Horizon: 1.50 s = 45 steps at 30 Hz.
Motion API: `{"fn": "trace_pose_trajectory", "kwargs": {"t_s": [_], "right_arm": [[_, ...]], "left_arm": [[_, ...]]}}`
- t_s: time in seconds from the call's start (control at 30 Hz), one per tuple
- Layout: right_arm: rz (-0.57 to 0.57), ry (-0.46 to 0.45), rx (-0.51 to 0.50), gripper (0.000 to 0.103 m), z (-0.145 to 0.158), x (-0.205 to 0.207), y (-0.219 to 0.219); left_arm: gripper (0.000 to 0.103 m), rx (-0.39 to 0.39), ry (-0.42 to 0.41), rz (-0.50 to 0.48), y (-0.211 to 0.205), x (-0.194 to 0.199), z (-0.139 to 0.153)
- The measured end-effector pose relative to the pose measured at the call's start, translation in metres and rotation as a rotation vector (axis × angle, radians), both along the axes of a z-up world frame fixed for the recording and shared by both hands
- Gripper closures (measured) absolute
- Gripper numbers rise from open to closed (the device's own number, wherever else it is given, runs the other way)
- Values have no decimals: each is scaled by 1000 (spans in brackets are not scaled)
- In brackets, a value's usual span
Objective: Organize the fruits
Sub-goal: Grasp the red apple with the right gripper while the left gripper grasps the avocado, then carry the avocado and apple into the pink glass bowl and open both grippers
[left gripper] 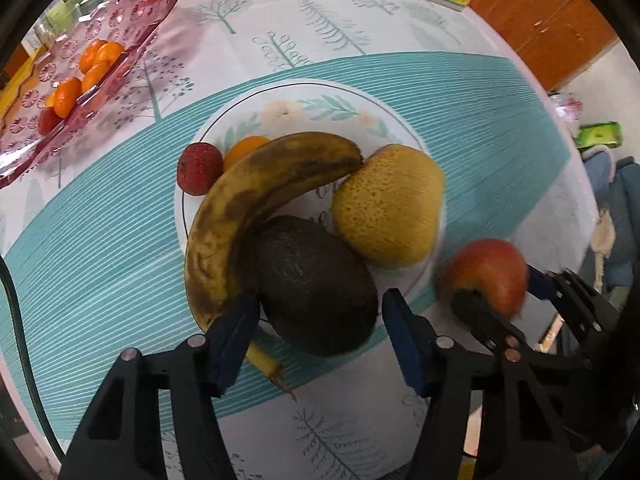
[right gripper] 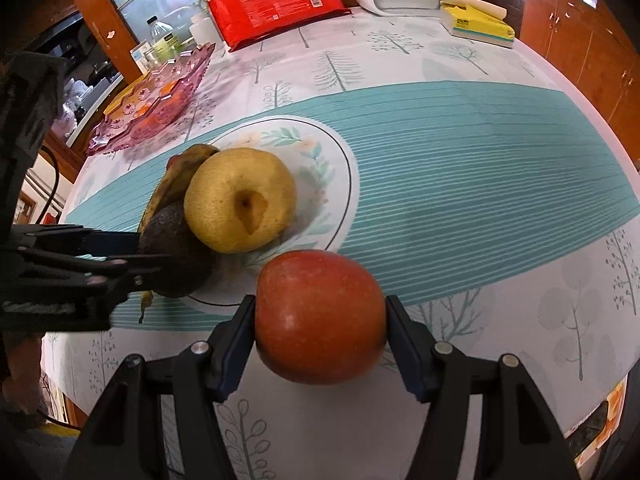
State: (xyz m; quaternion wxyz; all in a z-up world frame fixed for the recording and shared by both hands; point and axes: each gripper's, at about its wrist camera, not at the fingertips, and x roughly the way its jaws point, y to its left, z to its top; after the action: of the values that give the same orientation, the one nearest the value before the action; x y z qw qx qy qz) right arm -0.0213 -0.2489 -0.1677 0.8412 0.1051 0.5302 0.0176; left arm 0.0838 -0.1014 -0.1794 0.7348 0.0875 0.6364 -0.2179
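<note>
A white floral plate [left gripper: 320, 100] holds a spotted banana [left gripper: 256, 200], a dark avocado [left gripper: 312, 284], a yellow pear [left gripper: 388, 204], a small orange [left gripper: 244, 148] and a strawberry [left gripper: 199, 168]. My left gripper [left gripper: 316, 344] is open, its fingers on either side of the avocado. My right gripper [right gripper: 320, 332] is shut on a red apple [right gripper: 320, 316], held just off the plate's [right gripper: 340, 160] near right edge. The apple also shows in the left wrist view [left gripper: 488, 272]. The pear [right gripper: 240, 200] and avocado [right gripper: 176, 248] show in the right wrist view.
A pink glass tray [left gripper: 120, 20] with several small oranges [left gripper: 96, 64] and a strawberry stands at the back left. A red packet [right gripper: 276, 0], a yellow box [right gripper: 476, 20] and bottles [right gripper: 160, 36] line the table's far edge. Wooden cabinets [right gripper: 580, 40] stand at right.
</note>
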Motion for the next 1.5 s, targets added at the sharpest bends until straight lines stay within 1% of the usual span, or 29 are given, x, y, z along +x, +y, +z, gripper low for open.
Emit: {"fn": "trace_pose_trajectory", "kwargs": {"t_s": [0.13, 0.23, 0.37, 0.47, 0.63, 0.77, 0.9, 1.1, 1.23, 1.33, 1.43, 1.5], "right_arm": [[-3, 0, 0, 40, 0, -2, -2], [-6, 0, 8, 40, 0, -2, -4], [-3, -2, 5, 40, 0, -2, -3], [3, -3, -2, 40, 0, -2, -3], [2, 1, -4, 40, 0, -2, -3], [-4, 11, 3, 40, 1, -1, -2], [-8, 15, 17, 41, 4, 0, 1], [14, -1, 14, 41, 18, -1, 15], [42, -30, 13, 41, 37, -3, 29], [71, -57, 7, 41, 54, -3, 41], [104, -87, 2, 41, 72, 0, 54], [127, -110, 6, 41, 85, 2, 63]], "left_arm": [[42, 15, 16, 29, -3, 4, -5], [42, 32, 20, 31, -5, 6, -9], [43, 59, 51, 33, -11, 10, -24], [44, 67, 40, 27, -14, 9, -25], [44, 35, 59, 30, -11, 7, -24], [45, 21, 62, 4, -4, -6, -22], [45, -6, 49, -7, 5, -14, -12], [45, -53, 11, 10, 28, -19, 14], [45, -84, -13, 43, 49, -24, 38], [45, -108, -46, 67, 70, -23, 57], [45, -124, -97, 87, 93, -26, 74], [45, -133, -134, 98, 102, -26, 85]]}}
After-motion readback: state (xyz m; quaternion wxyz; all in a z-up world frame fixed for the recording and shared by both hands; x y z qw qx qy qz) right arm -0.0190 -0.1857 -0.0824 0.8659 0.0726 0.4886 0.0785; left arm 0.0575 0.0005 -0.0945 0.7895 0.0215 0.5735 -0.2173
